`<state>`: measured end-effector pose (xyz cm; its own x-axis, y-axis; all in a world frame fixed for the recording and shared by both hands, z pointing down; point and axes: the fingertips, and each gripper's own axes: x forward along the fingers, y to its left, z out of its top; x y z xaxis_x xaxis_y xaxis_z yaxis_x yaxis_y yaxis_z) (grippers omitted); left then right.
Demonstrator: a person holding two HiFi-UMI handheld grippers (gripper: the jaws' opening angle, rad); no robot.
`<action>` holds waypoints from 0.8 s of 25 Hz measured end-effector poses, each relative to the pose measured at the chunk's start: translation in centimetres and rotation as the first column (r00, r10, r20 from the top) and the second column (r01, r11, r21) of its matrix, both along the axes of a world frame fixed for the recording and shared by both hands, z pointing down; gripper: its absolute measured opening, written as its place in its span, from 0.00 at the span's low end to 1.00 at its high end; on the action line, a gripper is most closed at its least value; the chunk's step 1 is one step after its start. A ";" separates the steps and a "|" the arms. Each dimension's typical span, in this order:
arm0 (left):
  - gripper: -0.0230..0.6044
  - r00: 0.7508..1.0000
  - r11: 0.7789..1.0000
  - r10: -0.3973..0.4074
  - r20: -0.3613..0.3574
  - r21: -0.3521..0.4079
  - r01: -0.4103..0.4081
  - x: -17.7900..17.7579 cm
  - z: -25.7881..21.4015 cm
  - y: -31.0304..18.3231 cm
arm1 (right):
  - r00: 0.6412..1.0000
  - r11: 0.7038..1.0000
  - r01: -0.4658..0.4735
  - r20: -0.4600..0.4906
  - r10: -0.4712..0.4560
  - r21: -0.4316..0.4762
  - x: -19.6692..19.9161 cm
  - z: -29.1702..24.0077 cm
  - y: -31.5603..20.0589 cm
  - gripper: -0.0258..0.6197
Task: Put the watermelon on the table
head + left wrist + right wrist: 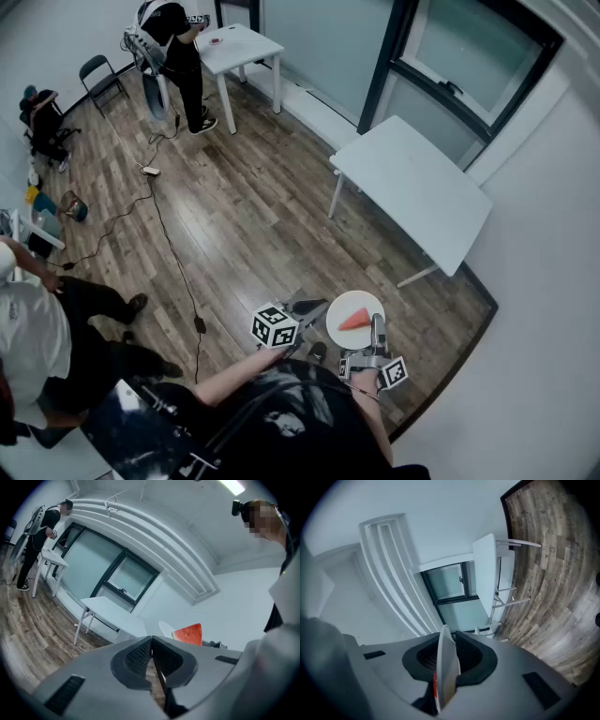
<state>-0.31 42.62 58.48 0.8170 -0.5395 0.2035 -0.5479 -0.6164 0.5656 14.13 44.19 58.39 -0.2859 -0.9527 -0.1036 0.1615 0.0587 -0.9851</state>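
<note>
A red watermelon slice [353, 320] lies on a white plate [338, 331] held in the air over the wood floor. My right gripper [378, 325] is shut on the plate's rim; in the right gripper view the plate [446, 667] stands edge-on between the jaws. My left gripper [314, 307] is shut with nothing in it, just left of the plate. From the left gripper view the watermelon slice [189, 633] and plate [166, 628] show past the closed jaws [151, 649]. The white table [411, 187] stands ahead by the wall.
A second white table [239, 47] stands far back with a person [173, 52] beside it. Another person [37, 337] stands at my left. A cable [169, 244] runs across the floor. A folding chair [98, 75] and bags [42, 122] sit at the left wall.
</note>
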 end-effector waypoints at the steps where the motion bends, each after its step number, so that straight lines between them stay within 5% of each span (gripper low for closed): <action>1: 0.05 1.000 1.000 -0.002 -0.001 -0.002 0.002 -0.2 0.1 0.0 | 1.000 1.000 0.001 -0.001 -0.001 -0.004 -0.1 0.1 0.0 0.12; 11: 0.05 1.000 1.000 0.002 -0.008 -0.017 -0.002 -0.9 0.3 0.1 | 1.000 1.000 0.003 -0.001 -0.003 -0.019 -0.9 0.5 0.0 0.12; 20: 0.05 1.000 0.999 -0.027 -0.004 -0.028 0.026 -3.4 0.5 -0.2 | 0.996 0.998 0.018 0.093 -0.013 -0.059 -2.4 2.7 -1.1 0.12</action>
<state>-3.69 42.38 58.93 0.8033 -0.5551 0.2156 -0.5615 -0.5854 0.5848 11.69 43.11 61.07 -0.2925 -0.9535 -0.0735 0.2525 -0.0029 -0.9676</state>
